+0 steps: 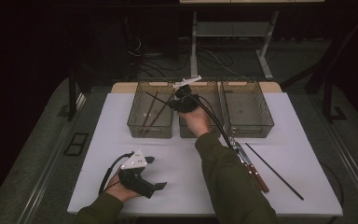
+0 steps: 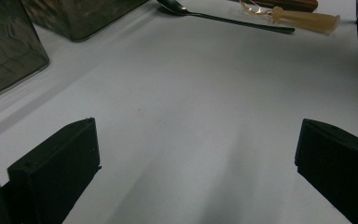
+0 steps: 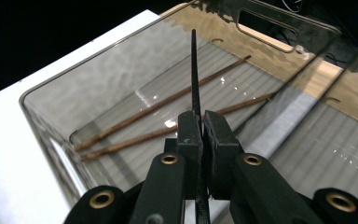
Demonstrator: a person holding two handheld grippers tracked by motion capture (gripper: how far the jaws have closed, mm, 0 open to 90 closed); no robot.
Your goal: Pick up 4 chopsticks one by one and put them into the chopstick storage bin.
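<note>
My right gripper (image 1: 176, 101) hovers over the left clear bin (image 1: 150, 133) at the back of the white table (image 1: 182, 158). It is shut on a thin black chopstick (image 1: 158, 99) that points out to the left above the bin. In the right gripper view the jaws (image 3: 201, 116) pinch the black chopstick (image 3: 194, 70) above the bin (image 3: 98, 60), where two brown chopsticks (image 3: 168, 100) lie on the floor. My left gripper (image 1: 156, 172) rests at the front left of the table, open, with bare table between its jaws (image 2: 196, 158).
A middle bin (image 1: 193, 133) and a right bin (image 1: 247, 109) stand beside the left one. Right of the sleeve lie wooden-handled knives (image 1: 251, 167) and another black chopstick (image 1: 274, 171). A spoon (image 2: 223, 18) and a pale translucent handle (image 2: 305, 21) lie ahead of the left gripper.
</note>
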